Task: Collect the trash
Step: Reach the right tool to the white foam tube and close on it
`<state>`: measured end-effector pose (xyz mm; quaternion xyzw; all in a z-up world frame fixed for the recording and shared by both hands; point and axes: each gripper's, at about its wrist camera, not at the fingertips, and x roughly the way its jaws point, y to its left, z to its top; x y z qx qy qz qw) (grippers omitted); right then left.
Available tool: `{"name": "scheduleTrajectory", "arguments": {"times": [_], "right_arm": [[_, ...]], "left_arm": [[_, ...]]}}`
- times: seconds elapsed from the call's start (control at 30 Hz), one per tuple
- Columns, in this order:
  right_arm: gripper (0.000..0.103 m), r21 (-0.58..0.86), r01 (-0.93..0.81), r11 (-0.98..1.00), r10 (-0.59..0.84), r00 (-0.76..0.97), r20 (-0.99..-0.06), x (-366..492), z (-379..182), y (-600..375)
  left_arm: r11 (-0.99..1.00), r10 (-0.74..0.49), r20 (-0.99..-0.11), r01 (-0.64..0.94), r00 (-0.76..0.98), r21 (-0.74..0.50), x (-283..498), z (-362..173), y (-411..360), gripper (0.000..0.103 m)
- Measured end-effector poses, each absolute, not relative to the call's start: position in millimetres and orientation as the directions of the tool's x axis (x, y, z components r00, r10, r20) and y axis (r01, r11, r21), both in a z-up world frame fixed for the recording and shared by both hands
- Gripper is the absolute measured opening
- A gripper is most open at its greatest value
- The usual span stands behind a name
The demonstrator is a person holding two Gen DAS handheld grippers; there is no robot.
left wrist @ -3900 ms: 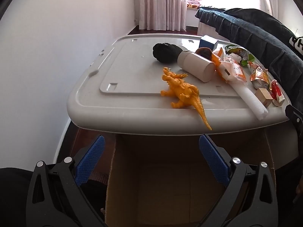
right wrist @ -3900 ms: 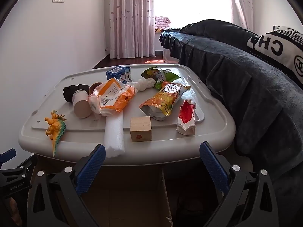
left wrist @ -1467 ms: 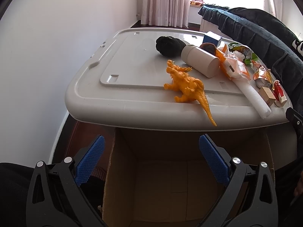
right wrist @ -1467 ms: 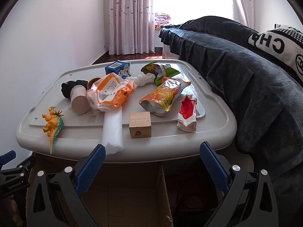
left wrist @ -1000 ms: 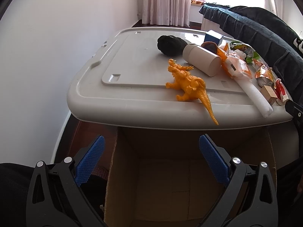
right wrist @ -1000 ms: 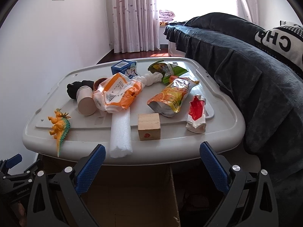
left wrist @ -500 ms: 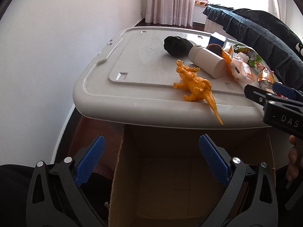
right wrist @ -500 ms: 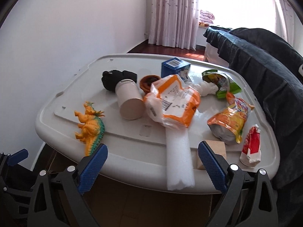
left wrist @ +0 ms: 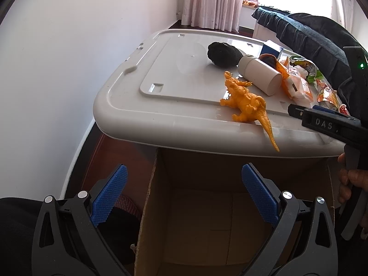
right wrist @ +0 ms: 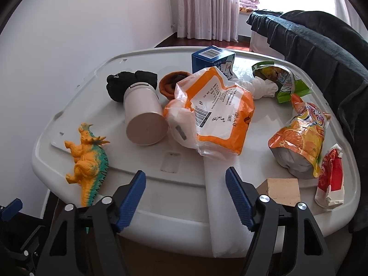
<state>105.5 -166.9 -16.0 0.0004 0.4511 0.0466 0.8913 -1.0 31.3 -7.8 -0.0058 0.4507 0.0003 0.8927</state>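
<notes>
Right gripper [right wrist: 185, 185], jaws closing with nothing pressed between them, hangs over the white foam tube [right wrist: 220, 207] on the grey bin lid [right wrist: 142, 46]; the orange-and-white wrapper [right wrist: 216, 112] lies atop the tube's far end. Left gripper [left wrist: 182, 192] gapes empty above the cardboard box [left wrist: 207, 218] below the lid.

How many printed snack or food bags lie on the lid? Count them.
4: orange-white bag centre, green bag far right, orange-fruit pouch right, red packet right edge. Others may be hidden.

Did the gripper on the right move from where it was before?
Yes. The right gripper has come in over the grey lid, sliding left from the wooden block toward the white foam strip, its jaws closing with nothing gripped yet.
</notes>
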Motion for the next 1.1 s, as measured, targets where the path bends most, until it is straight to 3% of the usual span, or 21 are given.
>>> {"name": "scheduleTrajectory", "arguments": {"times": [0.13, 0.2, 0.3, 0.4, 0.53, 0.73, 0.8, 0.97, 1.03, 1.1], "right_arm": [[0.073, -0.045, -0.103, 0.994, 0.027, 0.605, -0.795, 108, -22, -159], [0.067, -0.059, -0.091, 0.994, 0.010, 0.619, -0.785, 107, -22, -161], [0.055, 0.029, -0.043, 0.999, 0.050, 0.644, -0.764, 103, -12, -177], [0.054, 0.092, -0.025, 0.995, 0.087, 0.634, -0.768, 107, -13, -191], [0.055, 0.015, 0.006, 1.000, 0.008, 0.634, -0.773, 111, -17, -197], [0.054, 0.185, 0.017, 0.983, 0.131, 0.645, -0.753, 111, -13, -219], [0.054, 0.151, 0.004, 0.989, 0.114, 0.640, -0.760, 114, -14, -216], [0.049, -0.105, -0.024, 0.994, -0.067, 0.622, -0.780, 117, -24, -189], [0.038, -0.017, -0.018, 1.000, -0.002, 0.610, -0.792, 118, -26, -197], [0.033, 0.013, -0.015, 1.000, 0.020, 0.595, -0.803, 118, -26, -202]], "left_arm": [[1.000, -0.002, -0.805, 0.000, 0.594, -0.002, 0, -8, 30, 0.097], [1.000, 0.006, -0.803, 0.003, 0.596, 0.009, -2, -9, 29, 0.097], [1.000, 0.009, -0.806, 0.000, 0.592, 0.011, -2, -10, 31, 0.097], [1.000, 0.007, -0.811, -0.010, 0.586, 0.001, -1, -11, 32, 0.097], [1.000, 0.010, -0.809, -0.006, 0.588, 0.007, -1, -11, 31, 0.097], [1.000, 0.014, -0.808, -0.007, 0.588, 0.013, -2, -10, 31, 0.097], [1.000, 0.011, -0.808, -0.011, 0.589, 0.005, -2, -10, 32, 0.097], [1.000, 0.014, -0.806, -0.005, 0.592, 0.014, -3, -9, 31, 0.097], [1.000, 0.015, -0.805, -0.007, 0.593, 0.014, -3, -9, 31, 0.097], [1.000, 0.013, -0.806, -0.009, 0.592, 0.009, -2, -9, 32, 0.097]]}}
